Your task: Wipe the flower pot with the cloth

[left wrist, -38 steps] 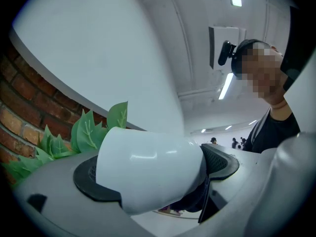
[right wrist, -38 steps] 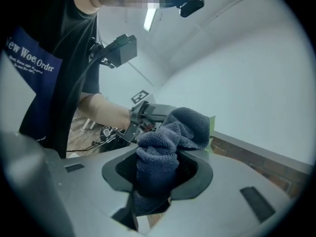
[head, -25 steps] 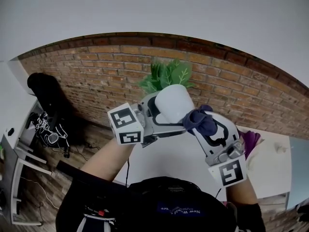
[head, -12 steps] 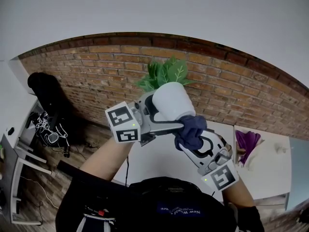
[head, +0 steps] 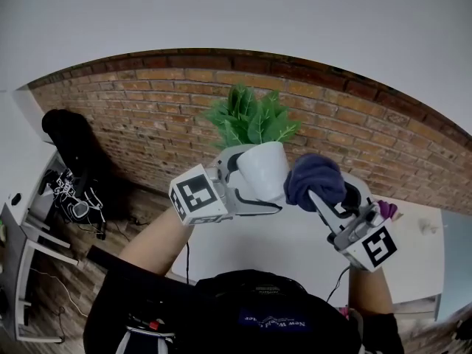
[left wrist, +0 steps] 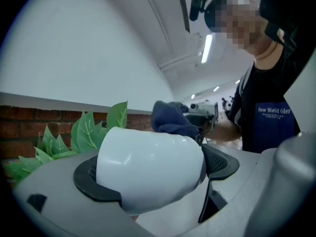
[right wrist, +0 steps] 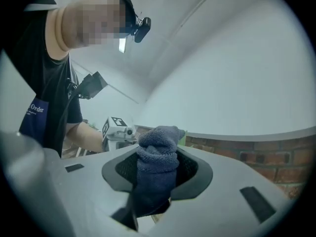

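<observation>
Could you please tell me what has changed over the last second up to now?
The right gripper swept the cloth down under the base of the flower pot, then back up to its right side. The left gripper tipped the pot more upright, so the leaves now point up. Both grippers kept their holds.

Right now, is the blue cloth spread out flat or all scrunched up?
Scrunched up. The cloth is a bunched, wrinkly lump pinched between the jaws of the right gripper, not laid flat.
</observation>
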Demonstrator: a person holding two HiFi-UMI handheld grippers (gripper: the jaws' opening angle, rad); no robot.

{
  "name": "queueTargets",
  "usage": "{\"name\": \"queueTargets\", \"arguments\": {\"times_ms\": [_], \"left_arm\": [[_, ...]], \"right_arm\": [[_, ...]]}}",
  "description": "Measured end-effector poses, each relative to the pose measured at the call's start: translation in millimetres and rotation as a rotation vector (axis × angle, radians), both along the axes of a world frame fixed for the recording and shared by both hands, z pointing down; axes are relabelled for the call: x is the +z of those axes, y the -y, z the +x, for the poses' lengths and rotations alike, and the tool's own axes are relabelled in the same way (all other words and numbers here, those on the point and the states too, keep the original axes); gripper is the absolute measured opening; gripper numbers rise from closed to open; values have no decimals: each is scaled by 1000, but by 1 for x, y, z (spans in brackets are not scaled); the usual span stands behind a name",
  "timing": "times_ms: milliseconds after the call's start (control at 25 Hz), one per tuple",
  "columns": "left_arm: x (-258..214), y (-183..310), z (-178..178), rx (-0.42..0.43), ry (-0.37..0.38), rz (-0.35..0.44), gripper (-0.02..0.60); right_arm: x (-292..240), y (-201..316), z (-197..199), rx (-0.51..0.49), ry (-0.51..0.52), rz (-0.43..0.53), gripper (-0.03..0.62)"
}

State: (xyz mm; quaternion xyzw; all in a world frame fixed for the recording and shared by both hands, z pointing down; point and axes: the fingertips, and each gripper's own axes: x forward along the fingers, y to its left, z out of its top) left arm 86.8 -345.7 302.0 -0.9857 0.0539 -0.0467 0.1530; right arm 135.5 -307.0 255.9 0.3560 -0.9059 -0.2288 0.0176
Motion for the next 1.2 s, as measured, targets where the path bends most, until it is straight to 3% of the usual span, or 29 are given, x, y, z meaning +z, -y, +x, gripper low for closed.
{"name": "queueTargets", "arguments": {"times_ms": [160, 400, 640, 960, 1080, 1200], "left_arm": [[26, -13, 17, 28, 147, 122, 528], [54, -29, 33, 53, 291, 218, 528], [52, -11, 23, -18, 318, 241, 528], [46, 1, 19, -75, 312, 288, 528], [48, -1, 20, -57, 316, 276, 528], [54, -4, 20, -32, 338, 276, 528]], "right_arm": [[-5, 13, -14, 18, -59, -13, 130], [10, 23, -43, 37, -193, 19, 129], [44, 3, -61, -20, -366, -9, 130], [75, -22, -54, -135, -434, -67, 130], [57, -19, -45, -137, -334, -68, 130], [24, -4, -35, -46, -183, -73, 130]]}}
